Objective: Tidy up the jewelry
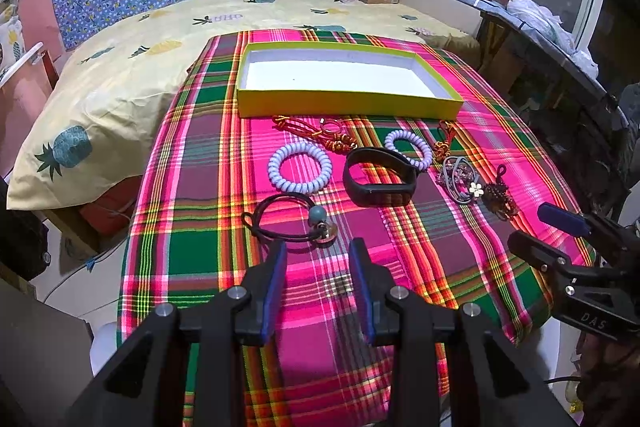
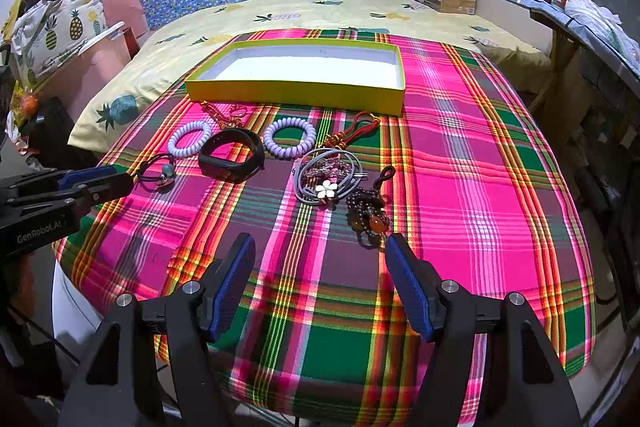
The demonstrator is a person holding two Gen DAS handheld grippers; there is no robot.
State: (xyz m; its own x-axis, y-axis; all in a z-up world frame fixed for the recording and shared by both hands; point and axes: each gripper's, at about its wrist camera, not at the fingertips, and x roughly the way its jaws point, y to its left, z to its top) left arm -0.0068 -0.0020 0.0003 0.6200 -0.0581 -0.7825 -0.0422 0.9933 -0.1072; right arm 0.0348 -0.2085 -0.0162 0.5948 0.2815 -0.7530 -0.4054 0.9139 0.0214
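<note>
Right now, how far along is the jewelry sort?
Nothing is done yet: the yellow box has only its white floor showing. Nothing is in hand either; the left hand-held gripper and right hand-held gripper are both open over the plaid cloth. Everything is left: the black band, two white coil rings, the bead cord and the beaded pieces.

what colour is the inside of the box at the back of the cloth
White inside, with yellow-green outer walls; the box shows best in the left wrist view.
</note>
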